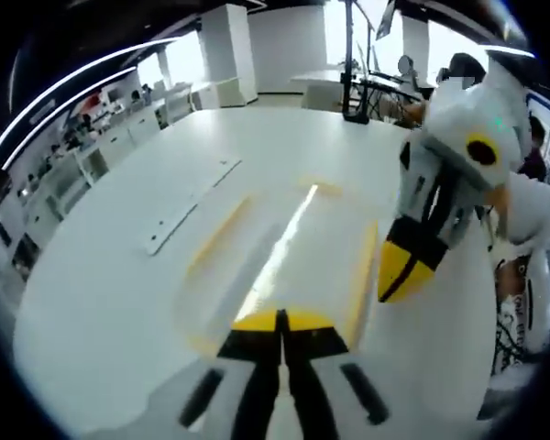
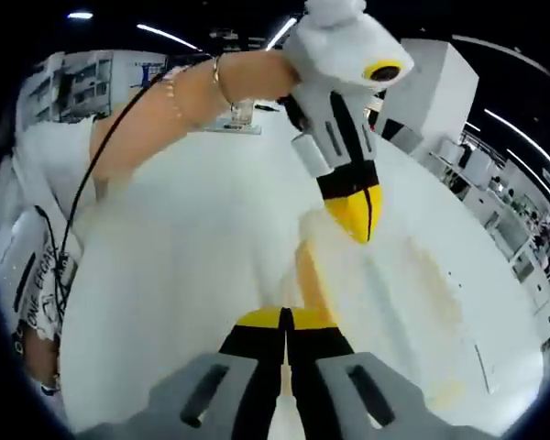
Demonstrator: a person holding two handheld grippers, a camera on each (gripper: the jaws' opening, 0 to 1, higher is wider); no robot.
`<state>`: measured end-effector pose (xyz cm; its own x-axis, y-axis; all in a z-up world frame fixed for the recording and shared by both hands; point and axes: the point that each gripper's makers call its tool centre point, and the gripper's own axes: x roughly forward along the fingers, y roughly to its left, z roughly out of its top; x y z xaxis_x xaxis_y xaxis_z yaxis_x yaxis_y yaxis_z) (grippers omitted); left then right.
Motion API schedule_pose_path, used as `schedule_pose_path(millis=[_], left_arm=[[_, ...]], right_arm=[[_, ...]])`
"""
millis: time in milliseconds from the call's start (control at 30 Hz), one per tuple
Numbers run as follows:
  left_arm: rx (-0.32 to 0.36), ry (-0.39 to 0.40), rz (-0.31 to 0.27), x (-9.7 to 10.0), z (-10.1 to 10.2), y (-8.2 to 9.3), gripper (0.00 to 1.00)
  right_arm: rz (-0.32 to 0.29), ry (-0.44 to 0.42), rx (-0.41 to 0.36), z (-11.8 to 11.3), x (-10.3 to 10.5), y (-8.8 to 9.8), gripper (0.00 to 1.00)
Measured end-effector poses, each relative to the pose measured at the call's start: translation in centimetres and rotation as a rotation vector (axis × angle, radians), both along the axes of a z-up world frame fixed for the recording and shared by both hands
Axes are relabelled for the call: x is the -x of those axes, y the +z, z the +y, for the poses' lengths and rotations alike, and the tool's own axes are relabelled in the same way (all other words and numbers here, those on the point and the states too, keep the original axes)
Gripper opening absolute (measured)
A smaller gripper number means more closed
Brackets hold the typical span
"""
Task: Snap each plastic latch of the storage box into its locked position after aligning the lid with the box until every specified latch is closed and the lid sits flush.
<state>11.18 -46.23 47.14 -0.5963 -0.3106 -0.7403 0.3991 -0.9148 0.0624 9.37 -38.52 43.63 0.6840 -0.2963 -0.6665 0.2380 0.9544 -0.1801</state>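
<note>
Your left gripper (image 1: pixel 281 321) points down at the box (image 1: pixel 275 266), its jaws closed together with yellow tips meeting at the near edge of the lid (image 1: pixel 284 243). Nothing is clamped between them.

Your right gripper (image 2: pixel 284 319) also has its jaws pressed together, empty, tips over the near edge of the box (image 2: pixel 376 284).

The box sits on the white worktop (image 1: pixel 119 275), with a translucent lid and yellow latches (image 1: pixel 218 234) along its sides. Motion blur hides whether any latch is locked or whether the lid sits flush.

In the left gripper view, the right gripper (image 1: pixel 405 275) enters from the right, tips down beside the yellow latch (image 1: pixel 360 280) on that side of the box. Contact cannot be confirmed.

In the right gripper view, the left gripper (image 2: pixel 357 213) comes down from the top, held by a bare arm (image 2: pixel 183 101) wearing a bracelet, its tips closed above the lid (image 2: pixel 385 275).

A flat white strip (image 1: pixel 191 206) lies on the worktop beside the box, apart from it. Shelving (image 1: pixel 64 174) stands beyond the worktop.
</note>
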Motion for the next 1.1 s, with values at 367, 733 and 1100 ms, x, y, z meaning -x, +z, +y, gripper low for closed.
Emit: schedule_pose_path(millis=[367,733,1100], left_arm=[[-0.012,0.022,-0.059,-0.3,0.2,0.3,0.00],[-0.029,0.040,-0.124,-0.4,0.2,0.5,0.00],[-0.047,0.041,-0.137,-0.7,0.0,0.6,0.00]], right_arm=[[0.097,-0.123,0.060,-1.1,-0.3,-0.7,0.00],[0.093,-0.161,0.048,-1.4,-0.5,-0.5,0.00],[0.097,-0.151,0.040,-1.6,-1.2,-1.4,0.00]])
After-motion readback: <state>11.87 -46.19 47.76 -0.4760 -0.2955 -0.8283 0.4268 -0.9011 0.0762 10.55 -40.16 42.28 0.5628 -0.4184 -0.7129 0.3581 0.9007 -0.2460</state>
